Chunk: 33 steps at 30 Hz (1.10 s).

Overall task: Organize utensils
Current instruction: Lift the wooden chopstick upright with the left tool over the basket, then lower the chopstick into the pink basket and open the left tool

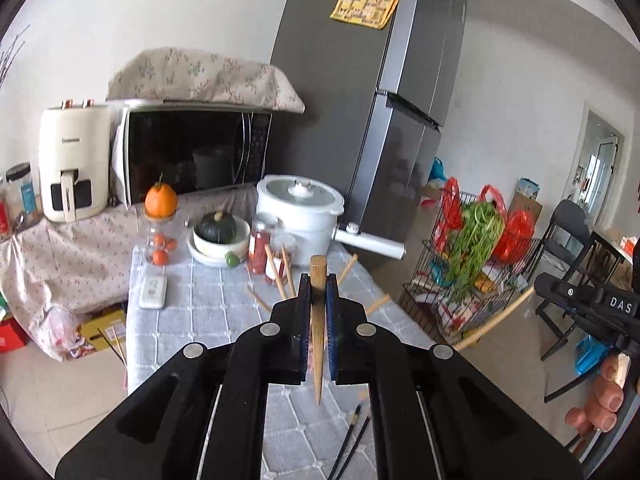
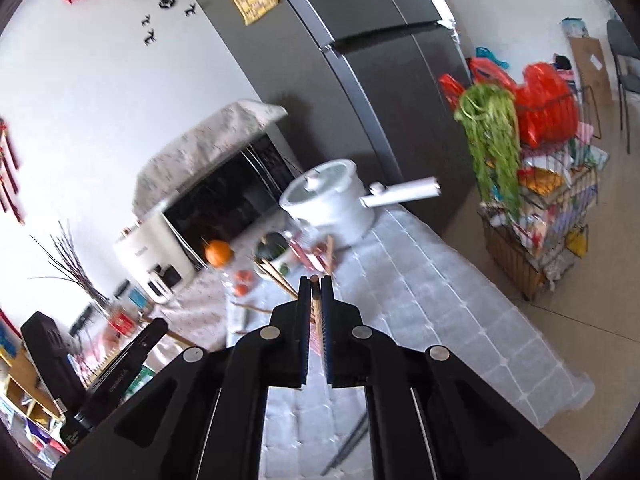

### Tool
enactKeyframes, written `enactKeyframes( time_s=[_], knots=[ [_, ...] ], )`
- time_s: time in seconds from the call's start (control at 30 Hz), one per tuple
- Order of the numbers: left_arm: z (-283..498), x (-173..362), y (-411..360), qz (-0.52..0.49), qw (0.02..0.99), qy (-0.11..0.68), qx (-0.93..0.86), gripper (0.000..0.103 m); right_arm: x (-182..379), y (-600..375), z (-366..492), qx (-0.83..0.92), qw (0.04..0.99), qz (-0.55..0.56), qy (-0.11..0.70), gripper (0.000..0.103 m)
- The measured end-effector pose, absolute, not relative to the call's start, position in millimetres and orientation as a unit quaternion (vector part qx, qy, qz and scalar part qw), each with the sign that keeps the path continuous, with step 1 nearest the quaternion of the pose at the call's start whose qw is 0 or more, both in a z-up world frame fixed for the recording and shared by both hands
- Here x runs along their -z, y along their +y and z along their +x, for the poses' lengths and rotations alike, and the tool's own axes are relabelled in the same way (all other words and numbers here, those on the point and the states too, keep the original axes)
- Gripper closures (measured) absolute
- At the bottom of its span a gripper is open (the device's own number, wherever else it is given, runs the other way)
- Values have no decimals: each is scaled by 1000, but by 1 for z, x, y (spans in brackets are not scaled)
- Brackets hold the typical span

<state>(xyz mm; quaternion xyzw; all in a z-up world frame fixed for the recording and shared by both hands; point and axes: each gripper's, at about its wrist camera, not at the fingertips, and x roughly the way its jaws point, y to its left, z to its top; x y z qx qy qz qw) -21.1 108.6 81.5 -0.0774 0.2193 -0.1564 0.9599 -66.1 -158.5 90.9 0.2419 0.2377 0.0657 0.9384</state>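
Chopstick (image 1: 319,320) in left tongs (image 1: 319,280), another (image 2: 316,300) in right tongs (image 2: 316,280)

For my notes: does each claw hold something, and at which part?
Left claw: a wooden chopstick, held near its thick end. Right claw: another chopstick, also near its end.

Two grippers (image 1: 318,280) (image 2: 316,282), each holding one wooden chopstick (image 1: 318,320) (image 2: 317,300).

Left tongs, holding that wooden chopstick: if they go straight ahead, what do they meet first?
Probably the clear glass jar holding wooden chopsticks, just ahead of the left tongs; depth is unclear, and the white electric pot stands behind it.
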Motion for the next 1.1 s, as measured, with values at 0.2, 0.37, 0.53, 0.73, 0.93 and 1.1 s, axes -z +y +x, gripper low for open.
enactKeyframes(
  time_s=[0.2,0.37,0.53,0.73,0.93,1.1],
  knots=[
    [13,-107,99,-70,968,195,142,97,-115,-150,-51,-79,944,236,216,98],
    [43,-105,90,-64,969,197,133,97,-120,-146,-36,-89,944,231,217,98],
    [76,-89,84,-67,967,215,118,96,-122,-144,-19,-94,942,231,223,98],
    [97,-57,95,-109,953,259,111,58,-123,-139,5,-81,943,237,218,98],
    [64,-67,141,-173,957,221,79,46,-125,-131,33,-51,950,224,211,98],
    [51,-59,171,-220,949,218,67,44,-120,-116,58,-23,958,196,208,98]
  ],
)
